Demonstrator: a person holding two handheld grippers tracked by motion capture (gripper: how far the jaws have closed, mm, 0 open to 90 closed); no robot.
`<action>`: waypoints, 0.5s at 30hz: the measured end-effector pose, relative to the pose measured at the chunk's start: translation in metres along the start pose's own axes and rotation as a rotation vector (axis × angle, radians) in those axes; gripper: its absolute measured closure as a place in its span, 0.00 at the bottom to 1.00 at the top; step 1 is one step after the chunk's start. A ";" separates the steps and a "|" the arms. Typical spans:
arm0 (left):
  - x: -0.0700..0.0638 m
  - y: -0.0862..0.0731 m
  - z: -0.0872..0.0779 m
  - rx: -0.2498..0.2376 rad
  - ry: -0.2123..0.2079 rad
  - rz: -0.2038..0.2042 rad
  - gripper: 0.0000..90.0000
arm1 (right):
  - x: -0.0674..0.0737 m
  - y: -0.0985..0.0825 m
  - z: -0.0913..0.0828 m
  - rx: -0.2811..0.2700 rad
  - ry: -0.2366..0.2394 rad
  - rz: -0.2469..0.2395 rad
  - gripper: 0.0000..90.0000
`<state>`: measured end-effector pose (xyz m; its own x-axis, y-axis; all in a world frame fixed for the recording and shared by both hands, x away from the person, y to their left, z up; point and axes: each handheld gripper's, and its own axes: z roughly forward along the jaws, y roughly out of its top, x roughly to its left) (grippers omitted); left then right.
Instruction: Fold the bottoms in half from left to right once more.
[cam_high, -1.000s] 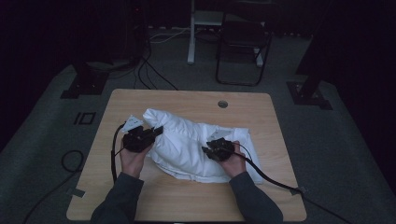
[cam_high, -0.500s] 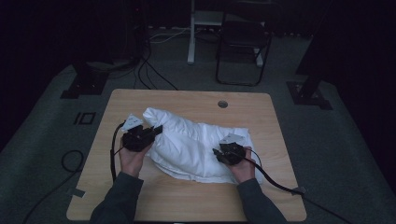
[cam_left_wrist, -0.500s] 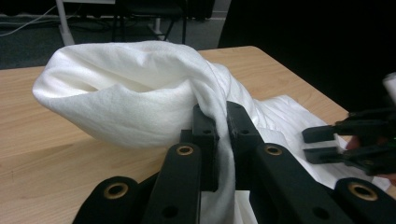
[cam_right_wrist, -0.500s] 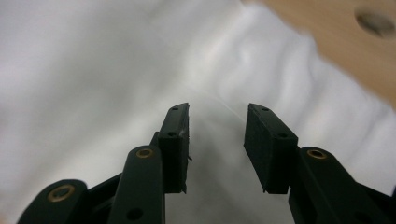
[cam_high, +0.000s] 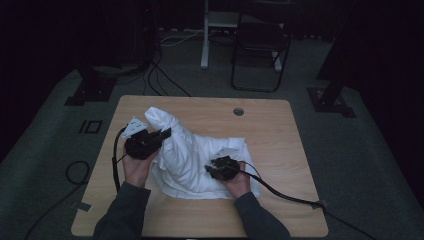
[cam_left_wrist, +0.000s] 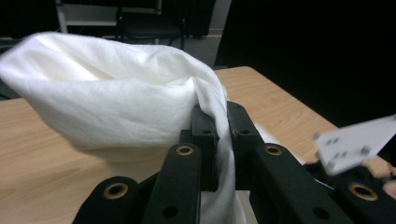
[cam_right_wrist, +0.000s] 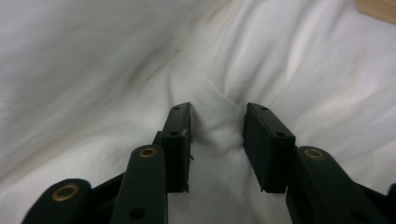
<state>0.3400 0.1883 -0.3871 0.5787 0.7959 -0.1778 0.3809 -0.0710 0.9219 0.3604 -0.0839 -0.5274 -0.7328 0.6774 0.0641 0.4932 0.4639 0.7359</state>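
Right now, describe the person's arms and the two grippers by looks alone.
Dark grey long sleeves cover both forearms. The left gripper and right gripper are black with brass-coloured rivets, each topped by a pale grey three-cornered plate and trailing a black cable.

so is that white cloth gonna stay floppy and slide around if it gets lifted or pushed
Probably floppy: the white cloth drapes in soft folds from where the left tongs pinch it. It seems light, since one raised corner stands bunched up. Pushed, it would likely wrinkle rather than slide whole, as a ridge already puckers between the open right tongs.
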 end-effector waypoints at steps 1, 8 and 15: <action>-0.002 0.001 0.001 0.003 -0.006 0.005 0.94 | 0.004 0.002 0.001 -0.003 0.033 -0.042 0.63; -0.025 0.003 0.020 0.029 -0.080 0.058 0.94 | -0.014 -0.003 -0.057 -0.102 0.025 -0.110 0.58; -0.063 -0.004 0.058 0.088 -0.186 0.114 0.94 | -0.064 -0.035 -0.097 -0.085 -0.133 -0.010 0.56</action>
<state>0.3437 0.1033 -0.4000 0.7415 0.6556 -0.1425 0.3620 -0.2122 0.9077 0.3446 -0.1990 -0.4923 -0.6660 0.7454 -0.0290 0.4410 0.4248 0.7906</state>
